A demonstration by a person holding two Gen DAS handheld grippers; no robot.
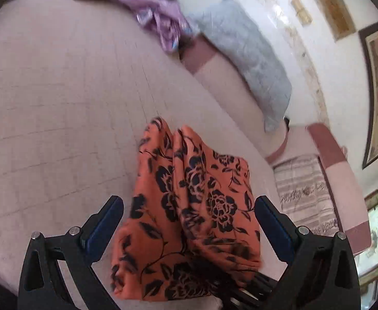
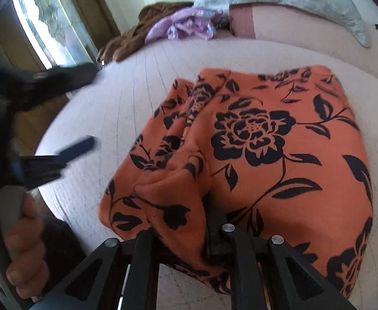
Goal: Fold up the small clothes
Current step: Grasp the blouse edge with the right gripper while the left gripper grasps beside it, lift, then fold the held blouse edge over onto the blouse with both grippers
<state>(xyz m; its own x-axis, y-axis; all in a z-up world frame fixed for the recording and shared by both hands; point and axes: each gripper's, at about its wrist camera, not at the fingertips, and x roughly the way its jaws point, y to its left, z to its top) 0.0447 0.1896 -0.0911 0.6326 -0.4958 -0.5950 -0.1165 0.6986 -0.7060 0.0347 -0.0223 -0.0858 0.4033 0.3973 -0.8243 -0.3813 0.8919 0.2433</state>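
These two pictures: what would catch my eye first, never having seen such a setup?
The orange cloth printed with black roses, lying bunched on the pale pink quilted bed cover, fills the middle of both views. The right tool is shut on its near edge, while the left tool stands open around it. At the far edge lies a crumpled lilac garment.

Both the left gripper (image 1: 189, 206) and the right gripper (image 2: 189, 242) are black angular frames with triangular cut-outs and round silver screw heads, the left one's fingers (image 1: 274, 222) faced with dark blue pads, its grey handle (image 2: 8, 206) held by a bare hand (image 2: 26, 253).
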